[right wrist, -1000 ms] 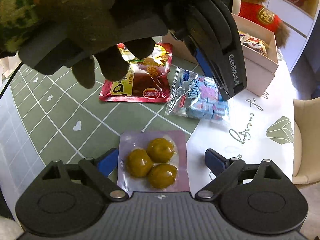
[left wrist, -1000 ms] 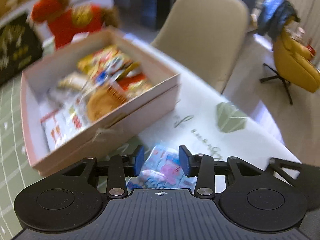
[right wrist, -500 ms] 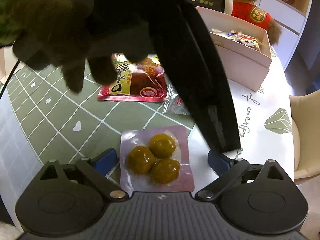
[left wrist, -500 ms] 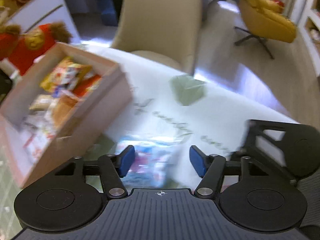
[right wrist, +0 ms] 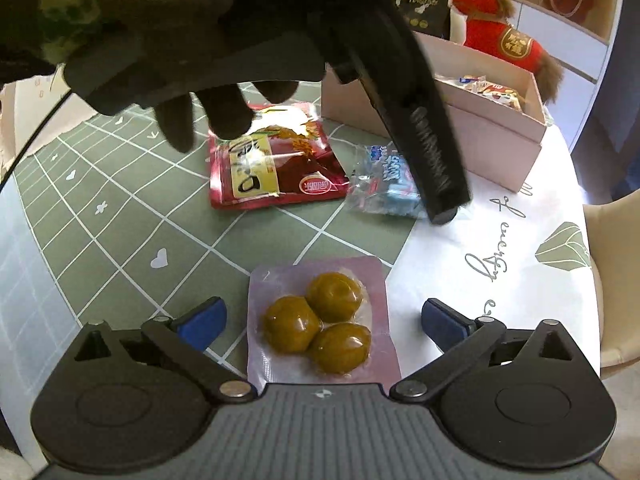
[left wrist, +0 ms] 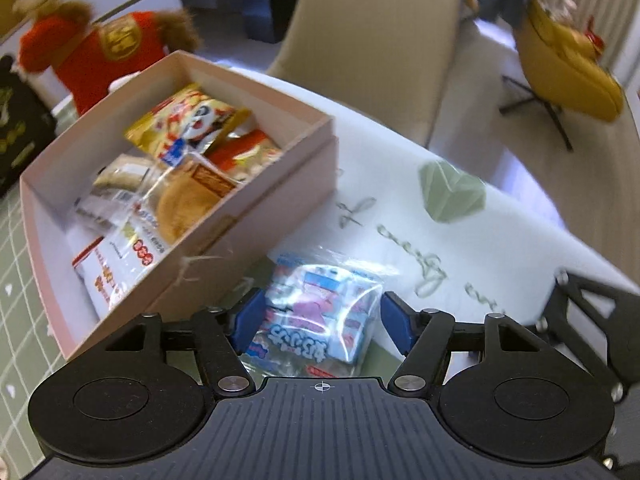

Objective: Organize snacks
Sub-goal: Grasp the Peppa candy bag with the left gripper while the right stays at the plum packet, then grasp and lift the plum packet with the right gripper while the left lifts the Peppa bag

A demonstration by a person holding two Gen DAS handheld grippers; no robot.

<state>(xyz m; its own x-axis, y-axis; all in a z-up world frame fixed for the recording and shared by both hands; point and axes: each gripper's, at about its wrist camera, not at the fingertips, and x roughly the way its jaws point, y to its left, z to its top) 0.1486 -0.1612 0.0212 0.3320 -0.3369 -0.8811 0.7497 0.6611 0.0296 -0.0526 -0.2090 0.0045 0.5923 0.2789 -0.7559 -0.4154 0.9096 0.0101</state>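
Note:
A blue-and-white candy pack (left wrist: 320, 316) lies on the table beside the pink box (left wrist: 256, 216). My left gripper (left wrist: 322, 318) straddles the pack; its jaws are opening and the right pad stands off it. In the right wrist view the same gripper (right wrist: 442, 208), in a gloved hand (right wrist: 160, 40), comes down on that pack (right wrist: 380, 188). My right gripper (right wrist: 322, 320) is open, still widening, with a purple pouch of three brown-green balls (right wrist: 320, 320) flat on the table between the pads, touching neither. A red snack bag (right wrist: 272, 160) lies further back.
The pink box holds several snack packs (left wrist: 180, 128). Behind it sit a red plush toy (left wrist: 100, 48) and a black box (right wrist: 416, 0). A beige chair (left wrist: 372, 40) stands at the table's far edge. The table edge (right wrist: 588, 280) runs close on the right.
The left jaws spread from a narrow gap on the blue pack to a wide one. The left view swung right, then back to the box. The right jaws widened around the purple pouch.

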